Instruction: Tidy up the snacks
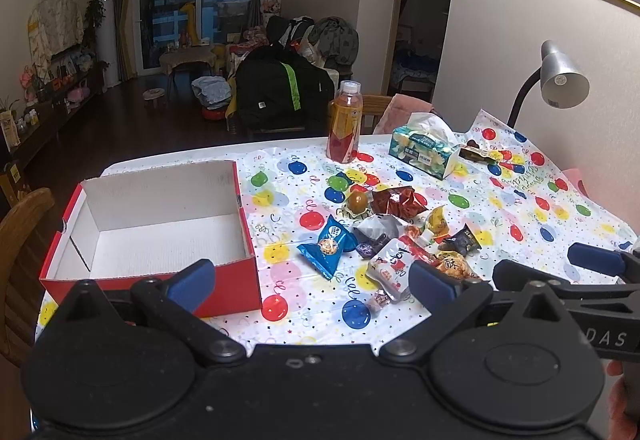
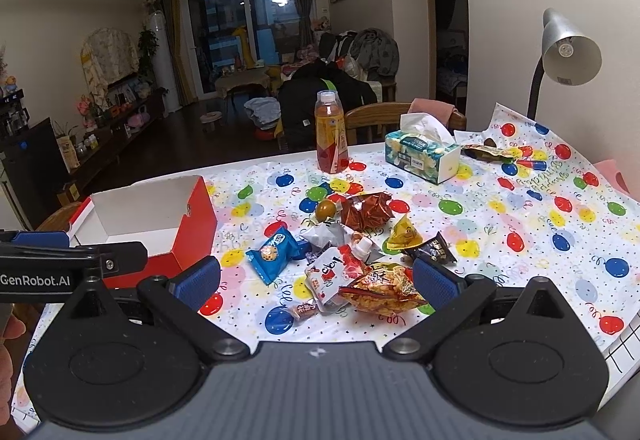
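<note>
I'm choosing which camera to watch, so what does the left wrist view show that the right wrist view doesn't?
Only the left wrist view shows the red box's whole empty floor. Only the right wrist view shows the orange snack bag unobstructed, and a dark cabinet at far left. Both share the snack pile, blue cookie packet, juice bottle, tissue box, lamp, and both grippers with open jaws.

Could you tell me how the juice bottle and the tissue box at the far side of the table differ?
The juice bottle stands upright and tall; the tissue box lies flat and low. The bottle is clear with orange liquid and a red label; the box is teal and white with a floral print. The bottle is capped, while a tissue sticks out of the box. Both sit on the balloon-print tablecloth.
</note>
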{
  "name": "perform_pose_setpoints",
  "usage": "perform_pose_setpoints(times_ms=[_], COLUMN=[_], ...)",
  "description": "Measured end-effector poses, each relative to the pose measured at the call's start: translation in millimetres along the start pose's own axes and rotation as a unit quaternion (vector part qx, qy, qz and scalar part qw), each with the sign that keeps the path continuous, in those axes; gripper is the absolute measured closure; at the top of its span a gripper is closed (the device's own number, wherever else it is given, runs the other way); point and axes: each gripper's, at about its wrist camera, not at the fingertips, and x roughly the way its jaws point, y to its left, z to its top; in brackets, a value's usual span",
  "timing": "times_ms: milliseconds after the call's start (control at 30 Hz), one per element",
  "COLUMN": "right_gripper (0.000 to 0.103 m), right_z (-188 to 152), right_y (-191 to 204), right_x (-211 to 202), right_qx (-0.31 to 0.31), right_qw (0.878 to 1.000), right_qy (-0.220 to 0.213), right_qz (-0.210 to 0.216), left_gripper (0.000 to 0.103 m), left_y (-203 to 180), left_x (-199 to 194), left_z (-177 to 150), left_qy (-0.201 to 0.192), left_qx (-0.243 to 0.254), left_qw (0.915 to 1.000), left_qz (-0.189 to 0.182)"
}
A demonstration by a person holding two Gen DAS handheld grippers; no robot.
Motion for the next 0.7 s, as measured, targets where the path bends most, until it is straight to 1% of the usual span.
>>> perform_pose_setpoints(times_ms=[700], right_gripper=[0.0], right_z=[-0.1], right_y=[3.6], right_x=[-1.1], right_qx=[0.003], right_qw=[1.0], right_qy=[-0.004], right_qz=[0.002], left_gripper=[0.0], left_y=[0.9], left_x=[-1.8], left_z=[4.0], left_qy=[-0.002], left_qx=[-0.002], left_qw=[1.0], left_qz=[0.001])
